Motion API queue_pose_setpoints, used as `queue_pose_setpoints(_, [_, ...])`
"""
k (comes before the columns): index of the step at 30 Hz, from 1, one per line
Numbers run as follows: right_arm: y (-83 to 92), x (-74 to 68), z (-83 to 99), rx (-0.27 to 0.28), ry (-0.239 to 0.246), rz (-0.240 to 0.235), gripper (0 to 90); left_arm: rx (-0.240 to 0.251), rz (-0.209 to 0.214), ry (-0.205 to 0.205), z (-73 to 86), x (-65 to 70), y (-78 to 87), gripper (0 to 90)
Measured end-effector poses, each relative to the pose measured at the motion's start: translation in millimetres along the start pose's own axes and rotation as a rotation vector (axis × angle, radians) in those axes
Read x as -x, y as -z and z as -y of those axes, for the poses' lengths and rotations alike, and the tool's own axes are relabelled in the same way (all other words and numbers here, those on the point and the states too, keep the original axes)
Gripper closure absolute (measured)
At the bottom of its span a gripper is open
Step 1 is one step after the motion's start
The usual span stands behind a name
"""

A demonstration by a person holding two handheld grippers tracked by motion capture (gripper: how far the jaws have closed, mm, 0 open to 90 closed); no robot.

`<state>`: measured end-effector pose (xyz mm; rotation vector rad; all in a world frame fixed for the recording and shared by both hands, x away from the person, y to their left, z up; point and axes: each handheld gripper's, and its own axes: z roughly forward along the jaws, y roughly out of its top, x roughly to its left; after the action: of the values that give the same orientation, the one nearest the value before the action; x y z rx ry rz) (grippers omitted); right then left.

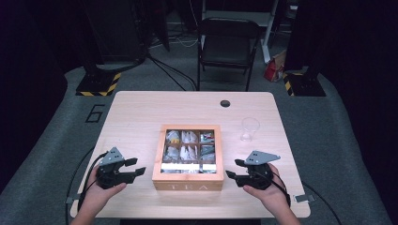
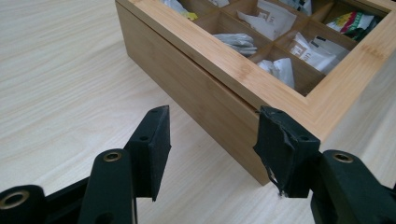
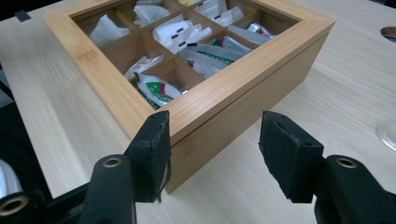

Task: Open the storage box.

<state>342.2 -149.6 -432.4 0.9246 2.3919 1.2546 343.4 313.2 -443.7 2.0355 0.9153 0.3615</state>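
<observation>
The person's left hand (image 1: 96, 192) and right hand (image 1: 268, 193) entered from the near edge of the wooden table (image 1: 136, 112), each holding a black tool. The wooden tea box (image 1: 187, 157), marked TEA on its front, stood at the table's centre between the two tools, its window lid closed over compartments of tea bags (image 3: 187, 35). A black folding chair (image 1: 227, 44) stood beyond the far edge. The left gripper (image 1: 133, 168) hovered just beside the box's left side, jaws partly open with nothing between them; the right gripper (image 1: 234, 168) hovered just beside the right side, jaws likewise partly open and empty. A clear plastic cup (image 1: 249, 129) stood upright right of the box, apart from it. A small round hole (image 1: 225, 103) lay near the far edge.
</observation>
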Motion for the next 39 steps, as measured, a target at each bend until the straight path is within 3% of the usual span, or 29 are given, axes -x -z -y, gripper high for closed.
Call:
queue_pose_setpoints(3, [-0.1, -4.8, 3.1, 0.000, 0.018, 0.008, 44.8, 0.007, 0.021, 0.000, 2.7, 3.3, -1.0, 44.5])
queue_pose_setpoints(9, [0.1, -6.9, 6.8, -0.003, -0.007, -0.018, 45.2, 0.002, 0.045, -0.023, 6.1, 10.0, -2.8, 44.5])
queue_pose_setpoints(14, [-1.6, -11.1, 9.2, -0.007, 0.005, -0.021, 45.2, 0.007, 0.036, -0.032, 7.8, 13.8, -3.2, 45.5])
queue_pose_setpoints(28, [-0.3, -17.7, 11.4, 0.001, 0.002, -0.034, 44.6, 0.014, 0.076, -0.055, 8.1, 23.7, -4.3, 45.6])
queue_pose_setpoints(39, [-4.2, -23.1, 14.1, -0.004, 0.014, -0.042, 42.6, 0.004, 0.104, -0.041, 15.6, 33.9, -12.0, 45.2])
